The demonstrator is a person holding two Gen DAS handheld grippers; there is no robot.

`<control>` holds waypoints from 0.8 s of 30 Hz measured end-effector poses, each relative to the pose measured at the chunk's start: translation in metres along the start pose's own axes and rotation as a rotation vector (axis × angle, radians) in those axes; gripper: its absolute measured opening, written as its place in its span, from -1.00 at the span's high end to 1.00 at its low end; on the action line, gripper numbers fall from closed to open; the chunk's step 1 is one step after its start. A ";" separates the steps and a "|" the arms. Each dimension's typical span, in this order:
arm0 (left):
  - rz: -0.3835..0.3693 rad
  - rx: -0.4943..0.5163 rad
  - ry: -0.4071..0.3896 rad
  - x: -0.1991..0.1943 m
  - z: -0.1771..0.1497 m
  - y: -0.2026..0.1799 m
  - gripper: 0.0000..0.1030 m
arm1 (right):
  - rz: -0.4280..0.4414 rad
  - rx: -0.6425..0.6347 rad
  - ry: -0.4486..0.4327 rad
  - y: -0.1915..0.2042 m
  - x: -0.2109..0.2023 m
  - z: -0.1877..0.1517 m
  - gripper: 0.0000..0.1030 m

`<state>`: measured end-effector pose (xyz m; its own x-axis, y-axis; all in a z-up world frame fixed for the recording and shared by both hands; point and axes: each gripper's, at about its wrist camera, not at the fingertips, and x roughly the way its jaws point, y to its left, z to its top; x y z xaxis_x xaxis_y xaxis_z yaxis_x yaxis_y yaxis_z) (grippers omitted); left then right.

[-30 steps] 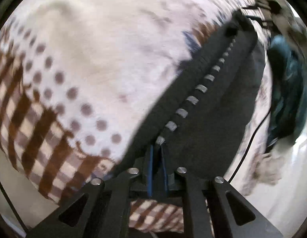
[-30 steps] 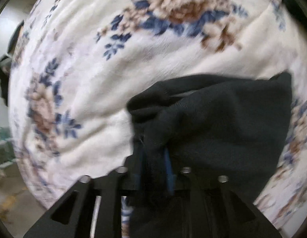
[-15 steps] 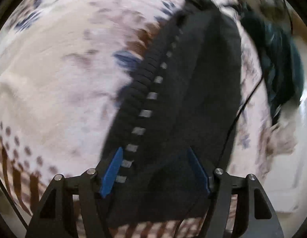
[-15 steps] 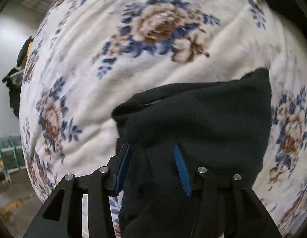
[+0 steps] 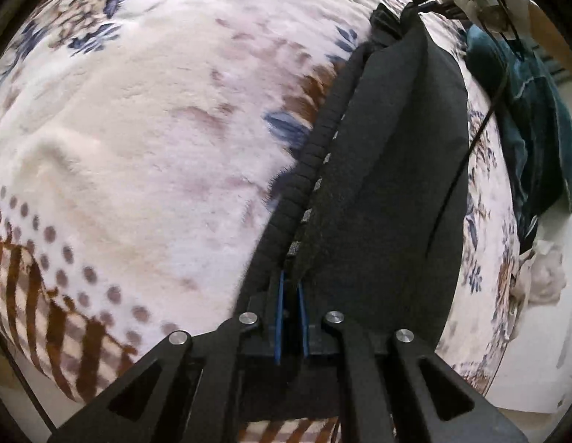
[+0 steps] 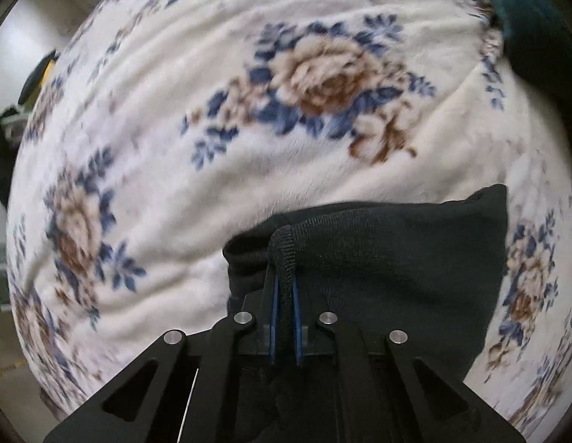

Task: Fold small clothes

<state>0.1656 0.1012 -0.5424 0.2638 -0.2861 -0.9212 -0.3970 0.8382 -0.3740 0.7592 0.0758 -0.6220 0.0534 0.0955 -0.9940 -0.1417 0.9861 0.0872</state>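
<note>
- Tool state: your left gripper (image 5: 290,295) has its blue pads drawn narrow on the ribbed edge of the black garment (image 5: 389,170). Your right gripper (image 6: 284,295) is likewise pinched narrow on a rolled fold of the same black garment (image 6: 378,269).
- Item location: the garment lies on the floral blanket (image 6: 249,155), stretching from the near edge of the left wrist view toward the far right. In the right wrist view it fills the near right area.
- Slip risk: each grip appears to hold only a thin strip of knit. If you pull the two hands apart sharply, the ribbed edge could slide out of the pads and the fold would collapse.
- Layer risk: the right pads sit on a bunched roll. You may be holding one layer only; the pictures do not show this. Lifting then would separate the layers and skew the fold.
- Snag risk: the blanket pile is plush. Dragging the garment low could catch the blanket and wrinkle both.
- Cable risk: a black cable (image 5: 467,147) crosses the garment on the right. It could snag as you carry the edge across.
- Clutter risk: a teal garment (image 5: 537,122) lies at far right. Keep the fold away from it.
</note>
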 end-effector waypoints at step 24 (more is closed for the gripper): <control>-0.173 -0.139 0.163 -0.016 0.023 0.047 -0.38 | 0.329 -0.048 0.201 -0.051 -0.046 -0.132 -0.26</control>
<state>0.1631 0.1562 -0.5430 0.1982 -0.4999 -0.8431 -0.4784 0.7014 -0.5284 0.6334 0.0026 -0.5897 -0.1973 0.3726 -0.9068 -0.1654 0.8991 0.4054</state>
